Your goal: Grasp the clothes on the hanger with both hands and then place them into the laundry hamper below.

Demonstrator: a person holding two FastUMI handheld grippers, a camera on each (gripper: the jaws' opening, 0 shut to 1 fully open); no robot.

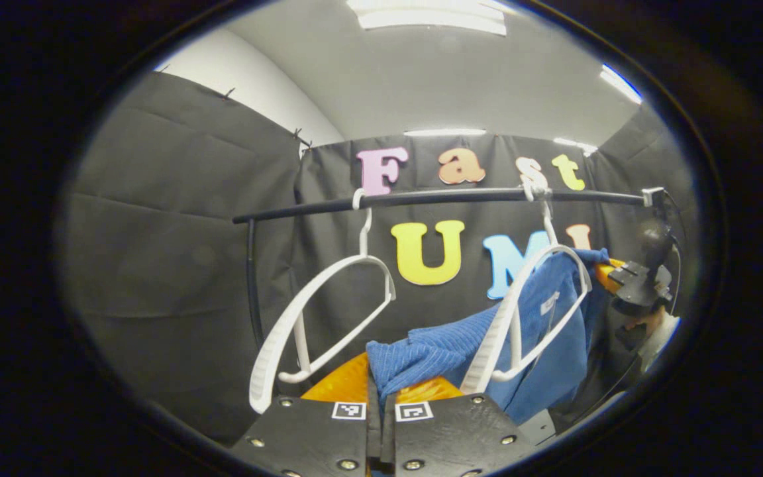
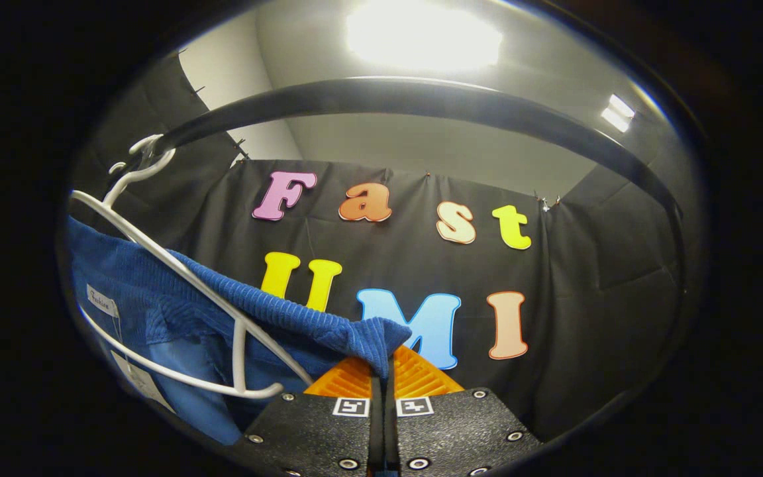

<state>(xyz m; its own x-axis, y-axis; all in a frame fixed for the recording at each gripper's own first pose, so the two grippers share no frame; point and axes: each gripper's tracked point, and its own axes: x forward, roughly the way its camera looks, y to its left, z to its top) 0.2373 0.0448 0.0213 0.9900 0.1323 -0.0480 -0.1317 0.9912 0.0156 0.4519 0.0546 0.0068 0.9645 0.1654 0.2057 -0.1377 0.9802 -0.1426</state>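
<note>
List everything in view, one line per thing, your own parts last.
Blue garment: one, blue ribbed knit, draped on the right-hand hanger, both ends pulled outward.
Hangers: two, white; one bare at the left of the rail, one carrying the garment.
Rail: one, black, horizontal, on a black upright.
Ceiling lights: several, white, overhead.
Left hand-held gripper: one, shut on the blue garment.
Right hand-held gripper: one, shut on the blue garment's other end; also visible far right in the left gripper view.
</note>
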